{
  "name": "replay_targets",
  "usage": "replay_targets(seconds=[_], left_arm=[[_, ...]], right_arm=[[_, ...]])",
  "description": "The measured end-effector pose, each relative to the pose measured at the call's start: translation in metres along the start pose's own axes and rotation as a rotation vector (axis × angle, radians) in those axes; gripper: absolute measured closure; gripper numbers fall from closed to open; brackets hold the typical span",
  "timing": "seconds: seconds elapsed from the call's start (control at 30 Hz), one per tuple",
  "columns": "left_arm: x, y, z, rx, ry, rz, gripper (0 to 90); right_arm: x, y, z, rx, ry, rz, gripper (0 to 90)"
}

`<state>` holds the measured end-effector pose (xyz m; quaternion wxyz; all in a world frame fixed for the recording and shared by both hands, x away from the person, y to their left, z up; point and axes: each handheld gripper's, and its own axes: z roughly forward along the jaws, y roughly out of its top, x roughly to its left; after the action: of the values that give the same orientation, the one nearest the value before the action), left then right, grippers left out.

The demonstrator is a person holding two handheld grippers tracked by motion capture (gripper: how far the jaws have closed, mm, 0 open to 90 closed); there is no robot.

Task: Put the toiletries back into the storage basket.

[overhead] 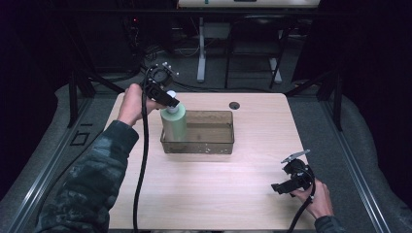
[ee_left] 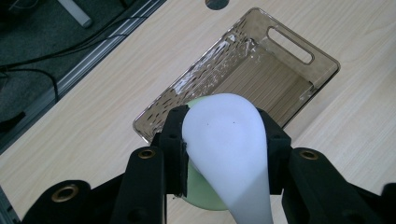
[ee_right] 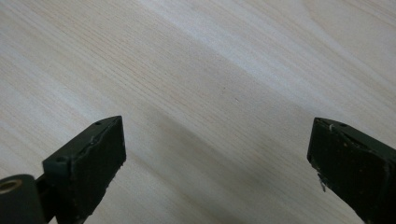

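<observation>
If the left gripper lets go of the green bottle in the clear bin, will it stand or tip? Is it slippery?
The green bottle is tall and narrow, standing upright at the left end of the clear bin, so it probably tips easily if nudged. The left gripper clamps its smooth white cap, which may be slippery. The bin wall beside it might limit a fall.

Lab, dark curtains (overhead: pixel 29 73), floor cables (overhead: pixel 194 87)
</observation>
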<state>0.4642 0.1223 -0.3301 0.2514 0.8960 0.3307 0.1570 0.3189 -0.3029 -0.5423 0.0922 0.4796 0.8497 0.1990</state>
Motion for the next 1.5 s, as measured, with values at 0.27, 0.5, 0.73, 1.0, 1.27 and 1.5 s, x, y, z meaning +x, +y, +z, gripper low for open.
replay_targets(seconds=[0.27, 0.5, 0.73, 1.0, 1.27, 1.5], left_arm=[[0.003, -0.007, 0.004, 0.014, 0.002, -0.011, 62.8], [0.005, -0.011, 0.006, 0.035, 0.003, -0.011, 62.8], [0.007, -0.013, 0.007, 0.047, -0.001, -0.022, 62.8], [0.011, -0.014, 0.009, 0.038, -0.011, -0.040, 62.7], [0.024, -0.018, 0.014, 0.023, -0.033, -0.099, 62.1], [0.028, -0.024, 0.011, -0.017, -0.053, -0.133, 51.8]], right_arm=[[-0.002, -0.001, -0.001, -0.002, -0.003, 0.004, 4.3], [-0.001, -0.001, -0.001, -0.002, 0.004, 0.004, 4.2], [-0.001, -0.001, -0.001, -0.004, 0.003, 0.007, 4.2], [-0.001, -0.001, -0.001, -0.005, 0.003, 0.007, 4.2], [-0.002, -0.001, -0.002, -0.001, -0.008, 0.003, 4.3], [-0.001, -0.001, -0.002, -0.006, -0.001, 0.003, 4.4]])
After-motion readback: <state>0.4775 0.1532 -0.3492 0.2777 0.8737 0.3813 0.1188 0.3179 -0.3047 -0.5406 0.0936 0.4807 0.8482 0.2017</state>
